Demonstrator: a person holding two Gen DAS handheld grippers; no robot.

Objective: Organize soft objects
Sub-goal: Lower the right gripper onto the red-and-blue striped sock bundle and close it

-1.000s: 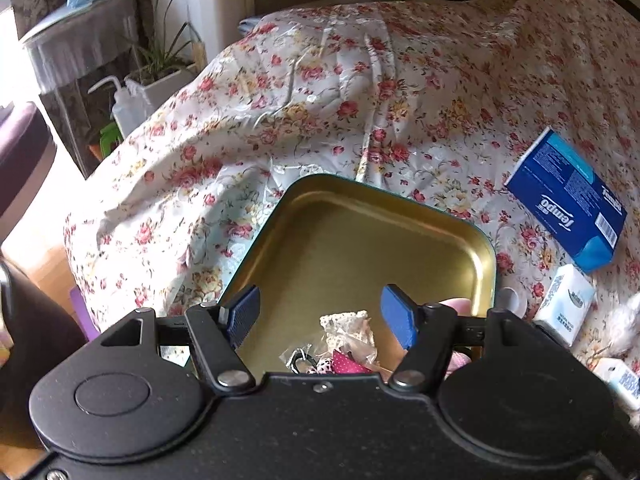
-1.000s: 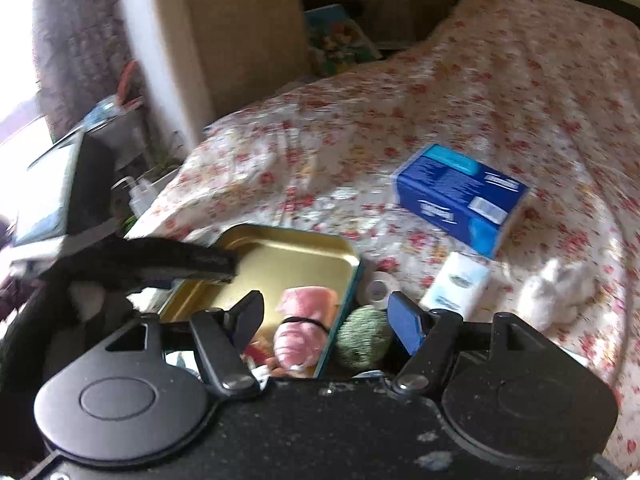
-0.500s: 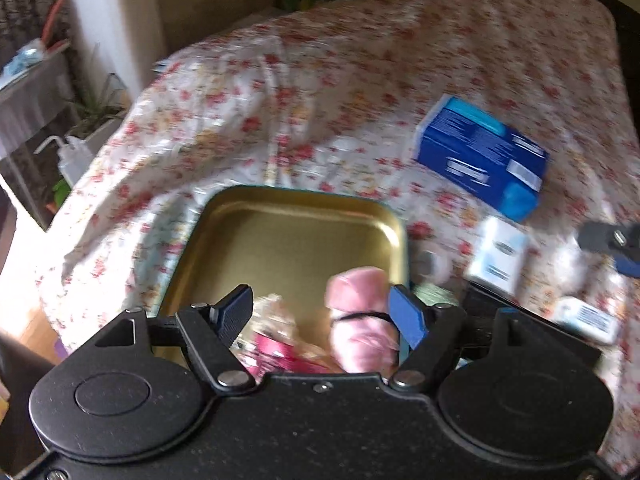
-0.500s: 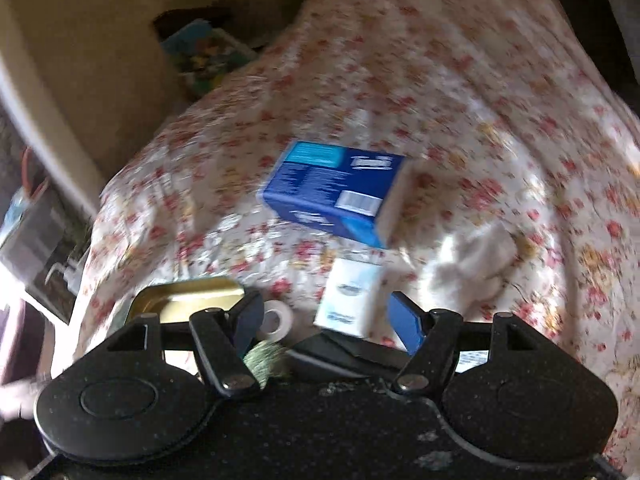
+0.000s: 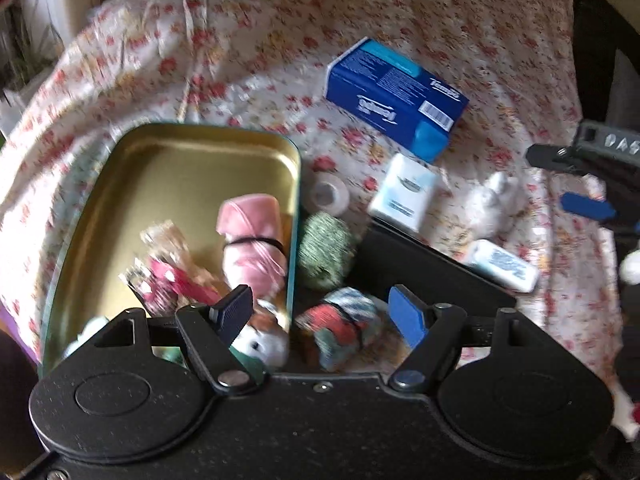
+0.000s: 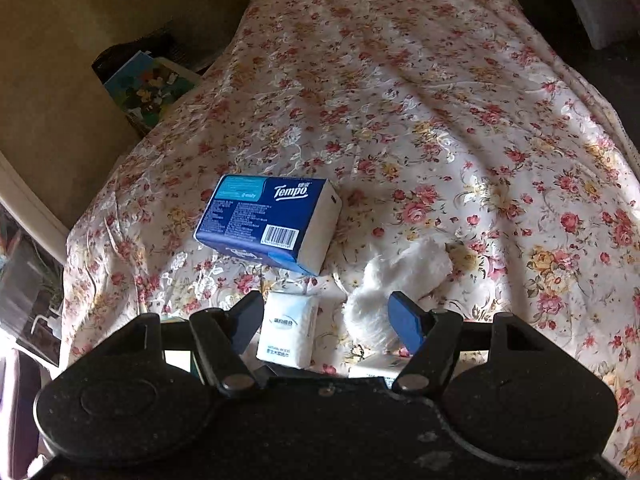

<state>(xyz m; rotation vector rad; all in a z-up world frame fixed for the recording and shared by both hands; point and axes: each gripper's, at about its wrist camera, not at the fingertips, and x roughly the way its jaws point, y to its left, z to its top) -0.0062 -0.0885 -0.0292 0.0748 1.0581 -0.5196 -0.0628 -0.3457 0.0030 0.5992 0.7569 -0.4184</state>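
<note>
**Bed surface, both grippers open and empty**

Bedspread (image 6: 400,120): floral, covers the whole bed. Far half is bare and creased; the items cluster near the grippers. Its left edge drops off toward a wall and floor clutter.

Tin (image 5: 180,168): gold inside, teal rim, lies open on the bedspread at left. Far half of its floor is bare. Near half holds a pink roll (image 5: 252,240) with a black band, lying against the right wall, plus a red dotted piece (image 5: 168,284) beside it.

Tissue box (image 6: 268,220): blue, lies flat, well apart from the tin.

Just outside the tin's right rim: green ball (image 5: 326,256), tape roll (image 5: 330,194) and a red-green bundle (image 5: 340,328).

White plush (image 6: 396,280) lies right of a small tissue pack (image 6: 288,328), near the box.

Left gripper (image 5: 320,316): jaws have just been opening and stand apart, with nothing clamped; it hovers over the tin's right rim and the bundle.

Right gripper (image 6: 324,316): jaws apart, nothing clamped; pack and plush show between the fingers below.
</note>
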